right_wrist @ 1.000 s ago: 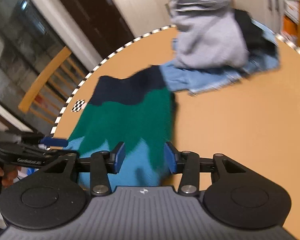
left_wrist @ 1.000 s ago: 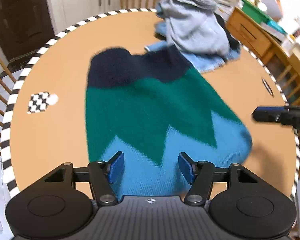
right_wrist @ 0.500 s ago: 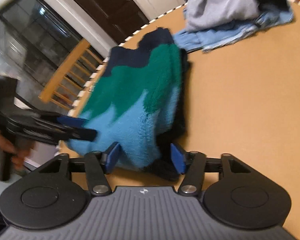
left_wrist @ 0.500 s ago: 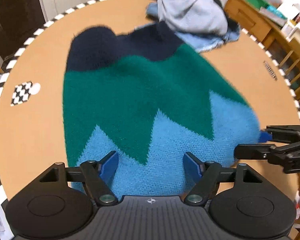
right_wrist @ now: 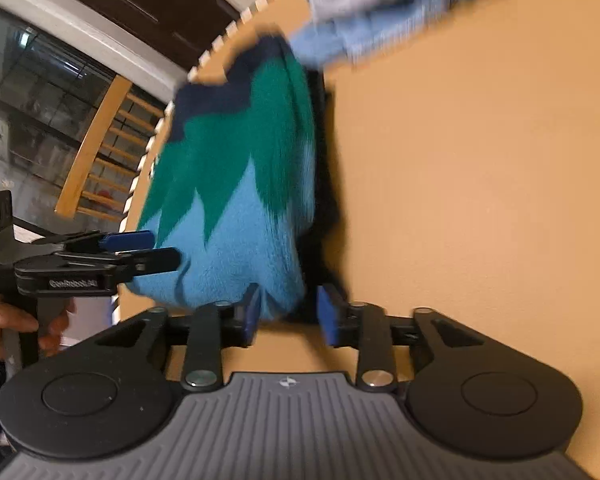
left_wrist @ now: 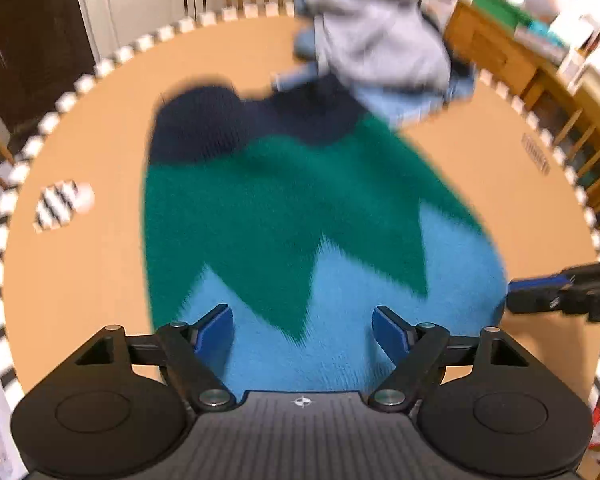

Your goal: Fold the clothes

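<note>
A fuzzy sweater (left_wrist: 300, 208) with navy, green and light blue zigzag bands lies folded on the round tan table (left_wrist: 100, 128). My left gripper (left_wrist: 302, 330) is open over its light blue near edge, fingers apart. My right gripper (right_wrist: 287, 312) is open at the sweater's (right_wrist: 236, 200) right near corner, the blue hem between its pads but not clamped. The right gripper also shows at the right edge of the left wrist view (left_wrist: 556, 292). The left gripper also shows in the right wrist view (right_wrist: 140, 248), open beside the sweater.
A heap of grey and light blue clothes (left_wrist: 380, 48) lies at the table's far side, touching the sweater's navy end. A checkered marker (left_wrist: 60, 204) sits at the left. Wooden chairs (right_wrist: 96, 152) ring the table. A wooden cabinet (left_wrist: 500, 48) stands at the right.
My right gripper has come down to the sweater's right near corner, now straddling its hem. My left gripper has pulled back slightly from the near edge and stayed open.
</note>
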